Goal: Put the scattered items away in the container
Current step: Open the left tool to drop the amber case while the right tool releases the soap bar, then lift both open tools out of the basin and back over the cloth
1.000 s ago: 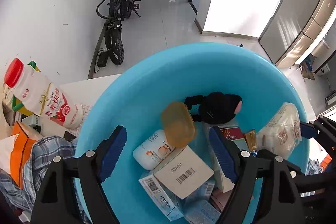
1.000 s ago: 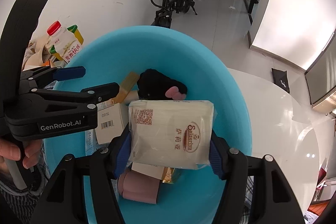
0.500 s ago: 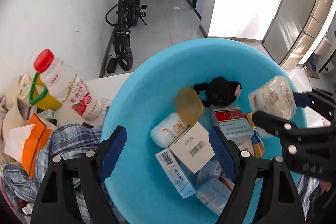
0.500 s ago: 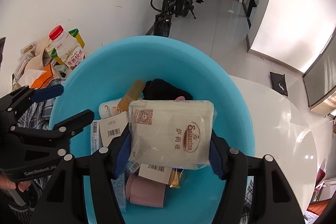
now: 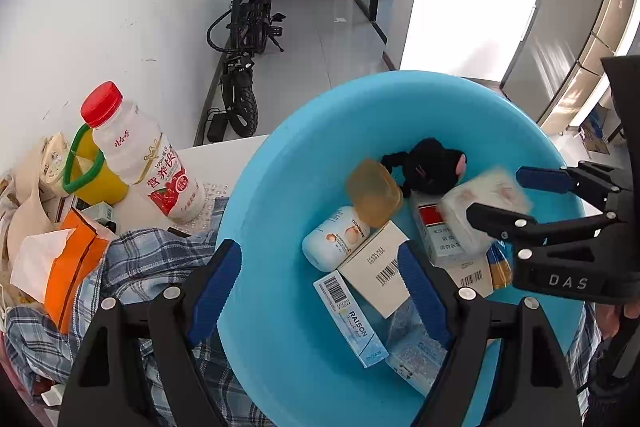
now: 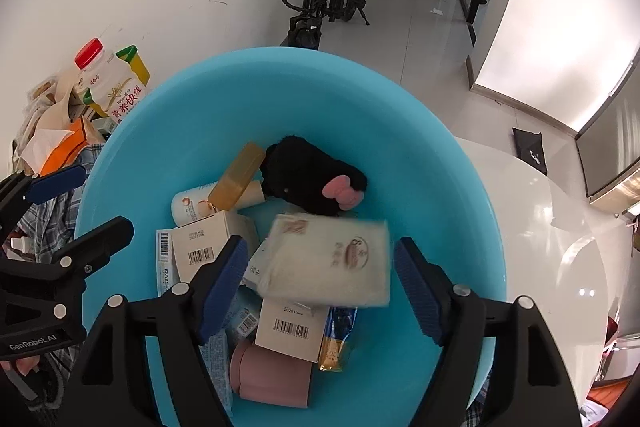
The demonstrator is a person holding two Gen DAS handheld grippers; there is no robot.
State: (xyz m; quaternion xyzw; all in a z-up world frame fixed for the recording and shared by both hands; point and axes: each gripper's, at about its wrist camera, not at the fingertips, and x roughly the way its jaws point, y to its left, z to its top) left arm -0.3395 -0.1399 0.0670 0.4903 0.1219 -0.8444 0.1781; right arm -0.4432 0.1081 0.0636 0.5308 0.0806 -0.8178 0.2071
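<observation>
Hallway behind, the right gripper (image 6: 318,289) jaws are opening, pack (image 6: 328,261) dropping loose into the basin (image 6: 360,87); left gripper (image 5: 316,291) jaws apart, empty, next fetching the bottle (image 5: 140,159) at left.

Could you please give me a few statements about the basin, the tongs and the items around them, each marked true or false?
1. The white packet lies blurred between the right tongs, whose jaws are opening and no longer press on it. True.
2. The left tongs grip the red-capped bottle. False: they are open and empty, and the bottle stands outside the blue basin.
3. A black plush toy lies inside the basin. True.
4. The basin sits on the floor beside the bicycle. False: it rests on the white table.
</observation>
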